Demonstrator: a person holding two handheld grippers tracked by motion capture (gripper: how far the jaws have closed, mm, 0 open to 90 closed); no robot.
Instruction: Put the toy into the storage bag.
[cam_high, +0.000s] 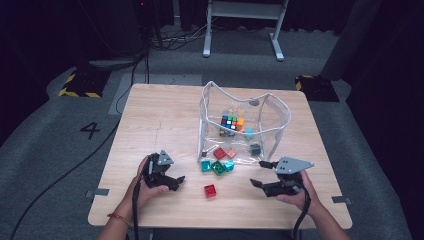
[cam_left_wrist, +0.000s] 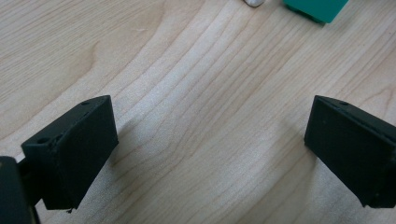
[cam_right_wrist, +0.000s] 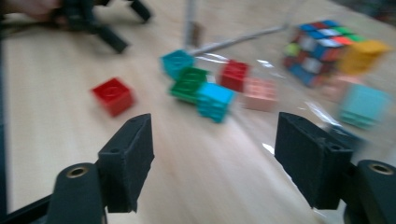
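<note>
the loose red brick (cam_high: 210, 190) lies alone on the bare table (cam_high: 150, 115), between my two grippers and a little nearer the front edge than the rest; in the right gripper view it sits ahead and to the left of the jaws (cam_right_wrist: 113, 95). just beyond it is a tight cluster of a teal brick (cam_high: 205, 165), a green brick (cam_high: 218, 167) and a light blue brick (cam_high: 229, 165), touching one another at the mouth of the clear bag (cam_high: 272, 107). inside the bag i see a colour cube (cam_high: 230, 122), a red piece and a pink piece near the opening, and a few more bits i can't make out. i judge the job is packing the toys into the bag, partly done: several are in, four bricks remain outside. my right gripper (cam_high: 264, 173) has its jaws spread wide with nothing between them, aimed toward the cluster; that view is blurred. my left gripper (cam_high: 172, 182) is also wide open and empty, low over plain wood, with a green corner at the top of its view. room is good: open wood on the left and in front, the red brick well apart from the table's front edge. the bag's soft wall is the only thing close to my right jaws.
</note>
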